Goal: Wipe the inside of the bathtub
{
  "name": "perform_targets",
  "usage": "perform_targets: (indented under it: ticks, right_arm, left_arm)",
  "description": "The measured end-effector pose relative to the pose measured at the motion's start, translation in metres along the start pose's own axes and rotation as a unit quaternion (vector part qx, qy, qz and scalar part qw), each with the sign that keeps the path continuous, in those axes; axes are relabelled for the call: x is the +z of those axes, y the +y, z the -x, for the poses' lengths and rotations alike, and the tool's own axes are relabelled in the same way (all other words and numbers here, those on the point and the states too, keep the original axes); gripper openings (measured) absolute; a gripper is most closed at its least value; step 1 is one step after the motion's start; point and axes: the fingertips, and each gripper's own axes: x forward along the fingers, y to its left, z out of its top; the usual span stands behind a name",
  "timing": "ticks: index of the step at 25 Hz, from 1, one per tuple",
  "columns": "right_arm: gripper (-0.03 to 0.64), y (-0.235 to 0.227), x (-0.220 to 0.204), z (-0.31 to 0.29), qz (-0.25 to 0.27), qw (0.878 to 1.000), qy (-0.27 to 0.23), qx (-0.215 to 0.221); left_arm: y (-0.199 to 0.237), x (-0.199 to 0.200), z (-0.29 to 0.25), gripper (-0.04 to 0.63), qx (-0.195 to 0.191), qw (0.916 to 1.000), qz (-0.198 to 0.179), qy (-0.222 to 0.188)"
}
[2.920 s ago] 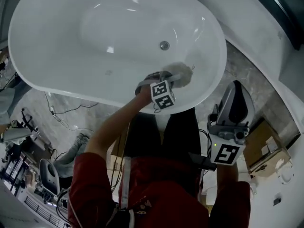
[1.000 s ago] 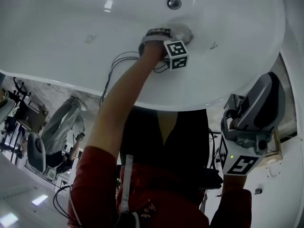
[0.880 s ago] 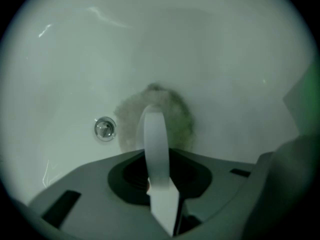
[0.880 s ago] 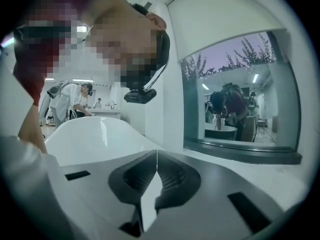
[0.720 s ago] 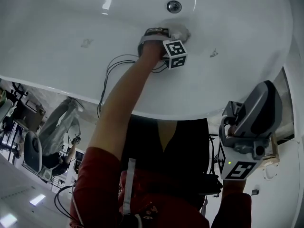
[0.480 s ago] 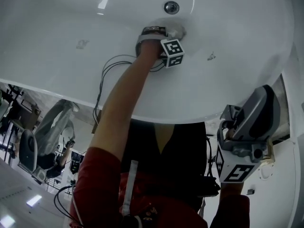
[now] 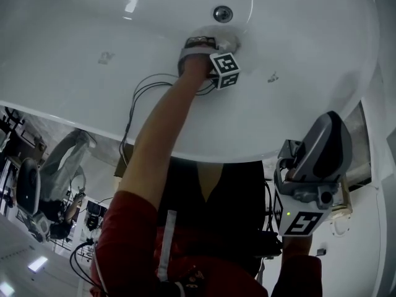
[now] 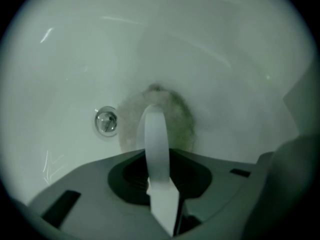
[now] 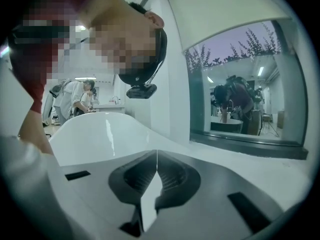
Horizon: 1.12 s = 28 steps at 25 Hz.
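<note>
left tool (image 8: 153, 109) pinching cloth (image 8: 179, 120) on bathtub (image 8: 75, 54) floor, beside drain (image 8: 106, 121)

Left arm (image 7: 154, 141) stretched forward; left gripper (image 8: 153, 115) fingers closed together on a grey cloth (image 8: 179, 120) at their tips. Right gripper (image 9: 156, 154) low beside the torso, fingers pressed together, nothing between them.

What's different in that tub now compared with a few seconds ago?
The left gripper slid its cloth across the bathtub, closer to the drain. It stays shut on the cloth; the right gripper stays shut and empty, outside the tub.
</note>
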Motion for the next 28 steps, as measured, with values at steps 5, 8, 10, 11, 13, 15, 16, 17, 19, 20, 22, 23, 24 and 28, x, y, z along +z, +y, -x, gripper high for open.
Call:
perform_targets:
  ticks: [5,8,10,11,13,15,16,17,19,20,22,23,24,28]
  right_arm:
    - [0.012,0.001,-0.001,0.011,0.004,1.000,0.008,-0.010]
    - [0.012,0.008,0.009,0.017,0.012,1.000,0.002,-0.010]
    - [0.012,0.017,0.020,0.021,0.015,1.000,-0.002,-0.007]
    - [0.012,0.022,0.027,0.022,0.016,1.000,-0.003,-0.005]
    - [0.012,0.032,0.046,0.025,0.024,1.000,-0.006,-0.001]
    - [0.012,0.042,0.069,0.025,0.037,0.999,-0.018,0.002]
    - [0.012,0.047,0.082,0.025,0.042,0.999,-0.027,0.001]
    - [0.012,0.051,0.095,0.023,0.046,0.998,-0.035,0.000]
    - [0.012,0.058,0.121,0.020,0.049,0.998,-0.047,-0.003]
    - [0.012,0.062,0.134,0.018,0.050,0.997,-0.051,-0.005]
    - [0.012,0.071,0.160,0.016,0.052,0.997,-0.055,-0.008]
    - [0.012,0.076,0.174,0.017,0.053,0.997,-0.056,-0.009]
    - [0.012,0.081,0.187,0.018,0.054,0.997,-0.058,-0.010]
    - [0.012,0.097,0.240,0.012,0.044,0.996,-0.077,-0.019]
  left_arm:
    - [0.003,-0.010,0.014,0.092,0.025,0.9976,0.056,-0.032]
    - [0.009,-0.014,0.035,0.092,0.026,0.9922,0.104,-0.063]
    - [0.015,-0.018,0.059,0.092,0.032,0.9862,0.134,-0.091]
    - [0.018,-0.021,0.074,0.092,0.038,0.9825,0.148,-0.107]
    - [0.024,-0.030,0.109,0.092,0.044,0.9725,0.182,-0.139]
    - [0.033,-0.040,0.149,0.092,0.044,0.9579,0.221,-0.178]
    - [0.040,-0.045,0.171,0.092,0.047,0.9499,0.238,-0.198]
    - [0.046,-0.051,0.194,0.092,0.053,0.9423,0.250,-0.216]
    - [0.058,-0.064,0.240,0.092,0.068,0.9284,0.270,-0.246]
    - [0.063,-0.073,0.263,0.092,0.074,0.9210,0.282,-0.259]
    - [0.072,-0.092,0.309,0.092,0.081,0.9027,0.313,-0.284]
    - [0.074,-0.101,0.333,0.092,0.084,0.8926,0.328,-0.297]
    - [0.074,-0.109,0.357,0.092,0.088,0.8830,0.341,-0.310]
    - [0.090,-0.150,0.445,0.092,0.121,0.8458,0.383,-0.351]
